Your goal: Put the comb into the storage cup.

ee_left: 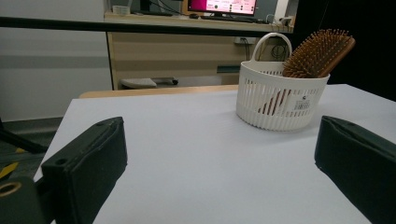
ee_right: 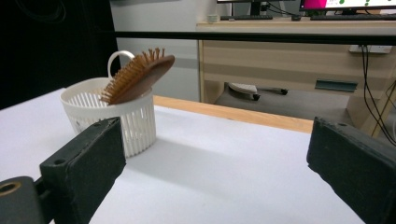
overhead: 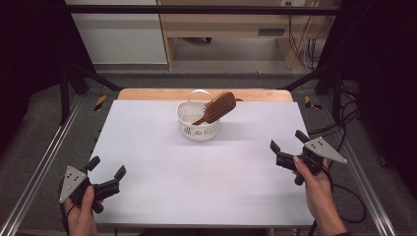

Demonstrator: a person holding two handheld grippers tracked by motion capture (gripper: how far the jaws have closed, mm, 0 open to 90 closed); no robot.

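Left gripper: the black two-jaw left gripper [overhead: 107,177], held in a hand at the near left corner of the table, has its jaws spread wide with nothing between them; they point toward the table's middle.
Right gripper: the black two-jaw right gripper [overhead: 287,145] sits at the right edge, jaws likewise spread and empty, aimed toward the far middle.
Table: a white rectangular tabletop [overhead: 162,167] with a strip of pale wood showing along its far edge.
Container: a small white plastic basket with slotted walls and a loop handle [overhead: 193,129] stands upright near the far middle, well apart from both grippers.
Contents: a brown wooden paddle hairbrush [overhead: 219,106] stands in the basket, handle down inside, head sticking out over the rim and tilted to the right.
Brush look: oval wooden head, smooth back, a dense field of wooden pins [ee_left: 312,52]; its handle shows reddish through the slots.
Basket label: a small barcode sticker [ee_left: 302,106] on the wall facing the left gripper.
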